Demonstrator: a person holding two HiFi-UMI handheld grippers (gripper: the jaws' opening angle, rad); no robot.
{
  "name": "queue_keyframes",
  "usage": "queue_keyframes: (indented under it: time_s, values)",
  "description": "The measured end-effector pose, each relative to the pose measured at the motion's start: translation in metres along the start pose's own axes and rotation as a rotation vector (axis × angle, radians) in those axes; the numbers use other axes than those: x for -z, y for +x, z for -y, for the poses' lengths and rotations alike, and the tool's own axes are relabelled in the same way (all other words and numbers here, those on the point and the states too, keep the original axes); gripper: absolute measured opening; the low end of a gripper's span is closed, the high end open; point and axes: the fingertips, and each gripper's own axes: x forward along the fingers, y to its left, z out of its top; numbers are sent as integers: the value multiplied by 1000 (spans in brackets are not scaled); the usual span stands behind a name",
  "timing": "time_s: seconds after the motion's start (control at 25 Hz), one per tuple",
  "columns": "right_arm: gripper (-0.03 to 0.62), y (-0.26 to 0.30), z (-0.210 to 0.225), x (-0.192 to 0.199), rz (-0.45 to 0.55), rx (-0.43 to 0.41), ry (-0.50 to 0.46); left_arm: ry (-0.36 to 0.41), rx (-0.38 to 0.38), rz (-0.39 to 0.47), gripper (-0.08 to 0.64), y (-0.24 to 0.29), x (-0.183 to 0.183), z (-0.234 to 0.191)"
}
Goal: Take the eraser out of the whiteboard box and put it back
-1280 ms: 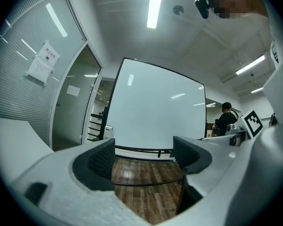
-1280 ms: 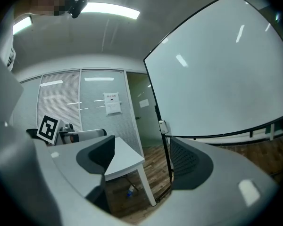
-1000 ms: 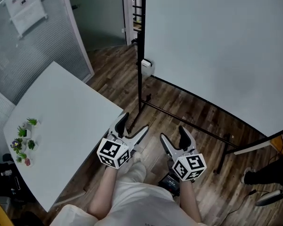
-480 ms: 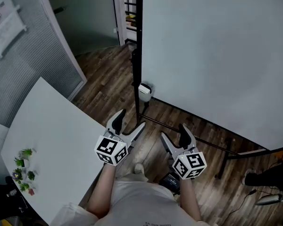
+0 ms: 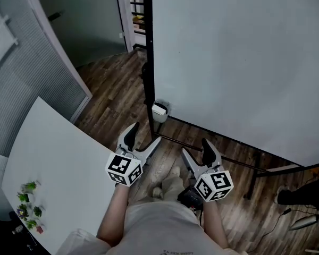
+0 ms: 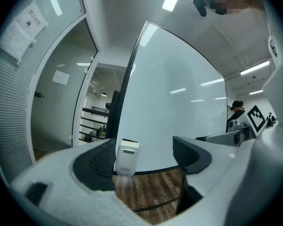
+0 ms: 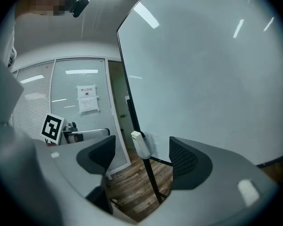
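Note:
A small white box (image 5: 159, 111) hangs at the lower left corner of the large whiteboard (image 5: 239, 62), beside its black post. The same box (image 6: 126, 157) shows between the left jaws, and the box (image 7: 142, 144) also appears ahead of the right jaws, with a dark edge at its top. The eraser itself I cannot make out. My left gripper (image 5: 142, 137) is open and empty, a short way below the box. My right gripper (image 5: 198, 152) is open and empty too, further right, near the board's bottom edge.
A white table (image 5: 48, 179) with small potted plants (image 5: 27, 202) stands at the left. The whiteboard's black stand bars (image 5: 228, 161) cross the wooden floor ahead. A glass partition (image 5: 26, 62) and a doorway lie at the left back. A person's shoe (image 5: 284, 195) shows at the right.
The view has moved forward toward the whiteboard; the white box is now nearer to both grippers. Both grippers stay open and level.

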Motion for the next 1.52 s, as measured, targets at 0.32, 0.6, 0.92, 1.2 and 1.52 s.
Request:
queue_keyframes:
  time_s: [0.32, 0.6, 0.92, 1.2, 1.52]
  values:
    - [356, 11, 12, -1, 0, 2, 1, 31, -2, -19, 371, 25, 2, -6]
    - [354, 25, 24, 1, -7, -1, -2, 51, -12, -53, 370, 45, 8, -11]
    - [350, 34, 41, 5, -20, 10, 21, 69, -27, -95, 365, 66, 18, -18]
    - [348, 41, 56, 9, -38, 21, 40, 76, -53, -105, 354, 85, 21, -27]
    - [344, 52, 67, 13, -55, 21, 51, 120, -94, -96, 347, 103, 19, -39]
